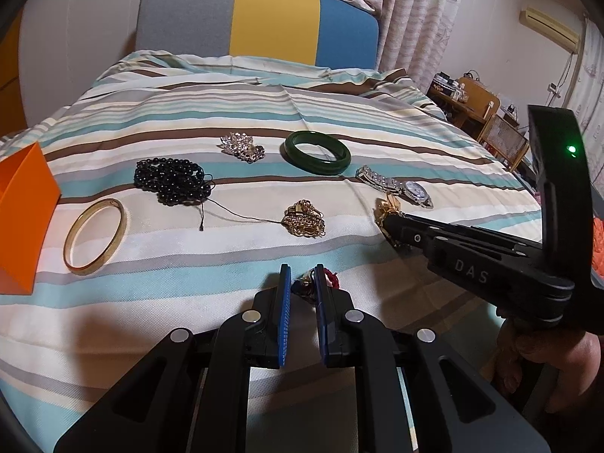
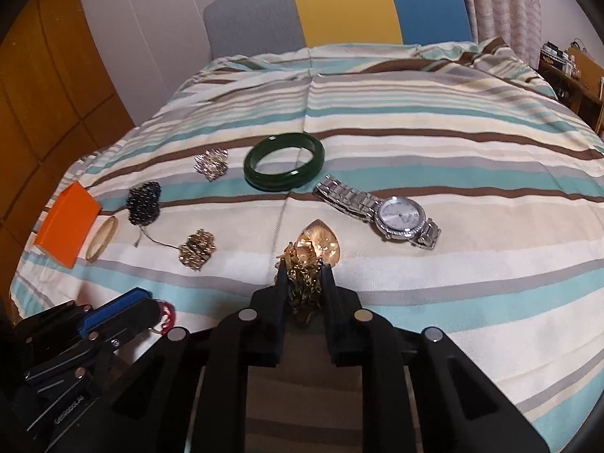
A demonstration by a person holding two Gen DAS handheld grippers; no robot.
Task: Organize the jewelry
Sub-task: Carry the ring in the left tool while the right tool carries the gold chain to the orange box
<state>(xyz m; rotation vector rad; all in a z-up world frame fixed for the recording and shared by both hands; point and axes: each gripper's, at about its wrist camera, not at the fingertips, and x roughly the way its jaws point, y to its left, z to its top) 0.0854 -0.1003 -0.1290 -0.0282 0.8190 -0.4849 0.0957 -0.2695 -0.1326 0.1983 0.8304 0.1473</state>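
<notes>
Jewelry lies spread on a striped bedspread [image 1: 339,87]. My left gripper [image 1: 302,275] is shut on a small charm with a red cord [image 1: 332,278], near the front edge. My right gripper [image 2: 304,268] is shut on a gold chain [image 2: 305,287] whose amber heart pendant [image 2: 322,243] rests on the cloth just past its tips. Beyond lie a green bangle [image 2: 284,166], a silver watch [image 2: 400,215], a gold chain clump [image 1: 304,219], a black bead string [image 1: 171,181], a sparkly silver piece [image 1: 241,146] and a gold bangle [image 1: 94,236].
An orange box [image 1: 22,219] stands open at the left edge of the bed. A grey, yellow and blue headboard [image 1: 264,22] closes the far end. A cluttered wooden desk [image 1: 472,102] stands to the right. A person's hand [image 1: 547,358] holds the right gripper's handle.
</notes>
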